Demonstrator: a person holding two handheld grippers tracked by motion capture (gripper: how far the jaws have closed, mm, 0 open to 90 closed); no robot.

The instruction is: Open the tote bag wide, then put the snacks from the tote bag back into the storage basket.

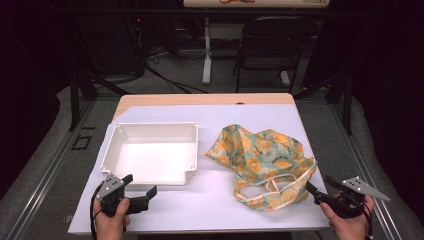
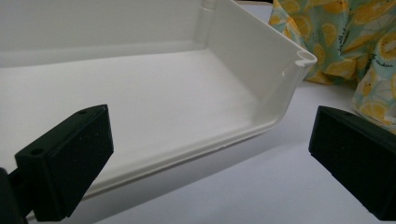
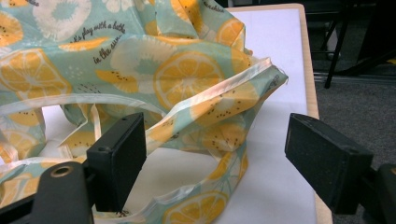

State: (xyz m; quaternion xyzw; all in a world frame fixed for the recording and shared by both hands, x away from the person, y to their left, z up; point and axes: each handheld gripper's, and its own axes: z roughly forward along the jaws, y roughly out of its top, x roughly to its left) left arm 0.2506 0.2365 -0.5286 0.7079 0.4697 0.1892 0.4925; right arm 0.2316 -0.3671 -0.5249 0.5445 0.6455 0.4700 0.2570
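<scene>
Both hands are bare, each on a black gripper: the left gripper (image 1: 141,191) and right gripper (image 1: 316,192) carry grey three-cornered plates with screws, blocky jaws, black cables.

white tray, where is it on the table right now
In the high view the white tray sits on the left half of the table, beside the lemon-print bag on its right, with the open left gripper just before its near edge.

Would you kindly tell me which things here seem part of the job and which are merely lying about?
Likely in play, judging by where the grippers sit:
- lemon-print bag, at the open right gripper
- white tray, before the open left gripper

Just about:
- folding chair behind the table
- floor cables
</scene>
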